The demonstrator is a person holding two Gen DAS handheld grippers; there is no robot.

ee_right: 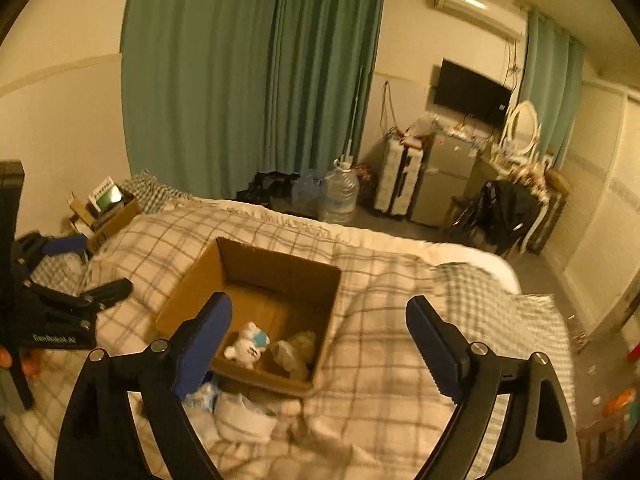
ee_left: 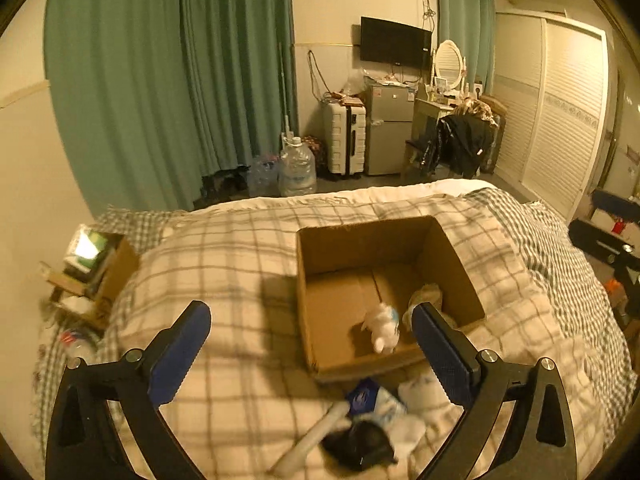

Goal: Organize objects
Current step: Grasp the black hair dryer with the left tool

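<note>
Left gripper (ee_right: 108,292) housing reads "GenRobot.AI".

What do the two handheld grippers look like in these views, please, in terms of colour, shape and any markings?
Both the left gripper and the right gripper have black, angular frames with silver bolts at the joints and flat blue textured pads on the fingers. White lettering, too blurred to read, marks the left gripper's body in the right wrist view. No cables or sleeves show.

A cardboard box (ee_left: 384,292) sits on the bed (ee_left: 240,264); inside it, a plush toy (ee_left: 382,326) (beside perhaps a bag (ee_right: 298,350)).
</note>
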